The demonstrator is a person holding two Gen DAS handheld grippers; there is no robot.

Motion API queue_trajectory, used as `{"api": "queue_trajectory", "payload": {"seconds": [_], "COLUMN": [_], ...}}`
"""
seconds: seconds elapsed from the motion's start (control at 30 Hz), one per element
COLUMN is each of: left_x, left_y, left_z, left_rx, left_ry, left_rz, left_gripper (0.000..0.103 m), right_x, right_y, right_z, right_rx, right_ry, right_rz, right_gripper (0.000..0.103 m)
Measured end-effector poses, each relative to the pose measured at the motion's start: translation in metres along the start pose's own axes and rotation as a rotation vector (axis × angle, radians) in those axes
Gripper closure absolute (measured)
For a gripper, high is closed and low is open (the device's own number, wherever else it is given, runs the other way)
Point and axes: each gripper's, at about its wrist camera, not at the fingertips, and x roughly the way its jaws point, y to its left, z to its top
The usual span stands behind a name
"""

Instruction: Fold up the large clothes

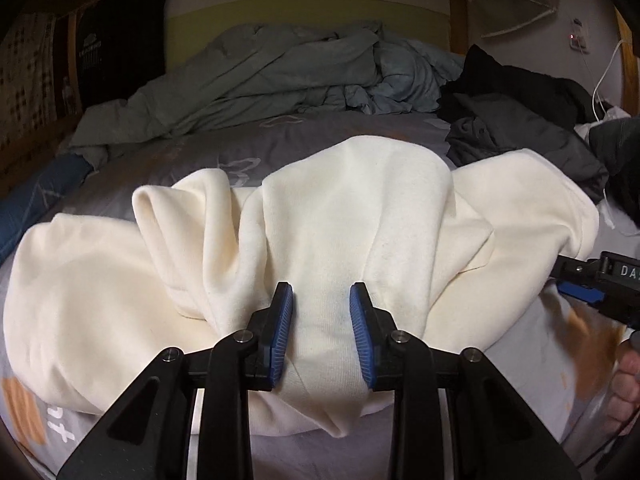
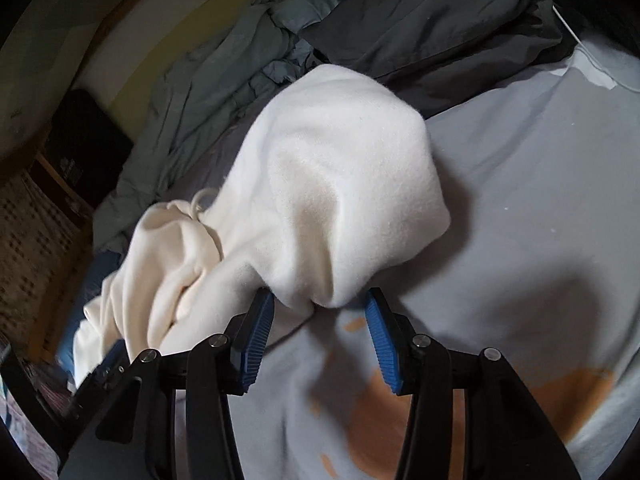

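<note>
Now, with your left gripper (image 1: pixel 321 328) clamped on the near hem of the bunched cream fleece garment (image 1: pixel 344 216) on the grey bedsheet (image 1: pixel 280 140), bring your parted right gripper (image 2: pixel 320 340) squarely onto its corner.

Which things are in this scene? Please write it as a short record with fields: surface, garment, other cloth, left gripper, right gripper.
surface: bed with grey printed sheet
garment: cream sweatshirt, bunched, not yet folded
other cloth: grey-green duvet and dark clothes behind it
left gripper: cream fabric between its fingers, held
right gripper: open, a fold tip between the pads, not pressed
</note>
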Motion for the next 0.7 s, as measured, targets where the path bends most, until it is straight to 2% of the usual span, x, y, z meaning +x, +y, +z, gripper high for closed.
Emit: {"api": "queue_trajectory", "payload": {"seconds": [0.13,0.2,0.23,0.27,0.33,0.43,0.5,0.57,0.63,0.7], "left_x": [0.0,0.0,-0.001,-0.001,-0.002,-0.003,-0.003,-0.003,-0.004,-0.009], "left_y": [0.008,0.013,0.015,0.017,0.018,0.018,0.019,0.019,0.021,0.025], "left_z": [0.001,0.001,0.002,0.002,0.002,0.001,0.001,0.002,0.003,0.007], "left_rx": [-0.048,-0.077,-0.091,-0.101,-0.108,-0.11,-0.116,-0.124,-0.136,-0.124], "left_ry": [0.011,0.02,0.024,0.027,0.027,0.028,0.027,0.03,0.038,0.041], "left_rz": [-0.04,-0.063,-0.075,-0.083,-0.091,-0.093,-0.094,-0.094,-0.101,-0.122], "left_gripper": [0.074,0.074,0.074,0.074,0.074,0.074,0.074,0.074,0.074,0.073], "right_x": [-0.013,-0.022,-0.021,-0.016,-0.005,0.006,0.005,0.002,-0.01,-0.019], "right_y": [0.002,0.003,0.004,0.006,0.0,-0.02,-0.021,-0.009,0.022,0.055], "right_z": [0.0,0.002,0.003,0.004,0.007,0.018,0.03,0.039,0.044,0.042], "right_rx": [0.009,0.004,0.007,0.009,0.038,0.16,0.158,0.109,-0.025,-0.154], "right_ry": [-0.07,-0.106,-0.102,-0.091,-0.075,-0.086,-0.129,-0.147,-0.215,-0.283], "right_rz": [0.07,0.116,0.116,0.077,-0.006,0.016,-0.019,-0.027,-0.069,-0.114], "right_gripper": [0.053,0.043,0.034,0.031,0.031,0.031,0.047,0.069,0.074,0.074]}}
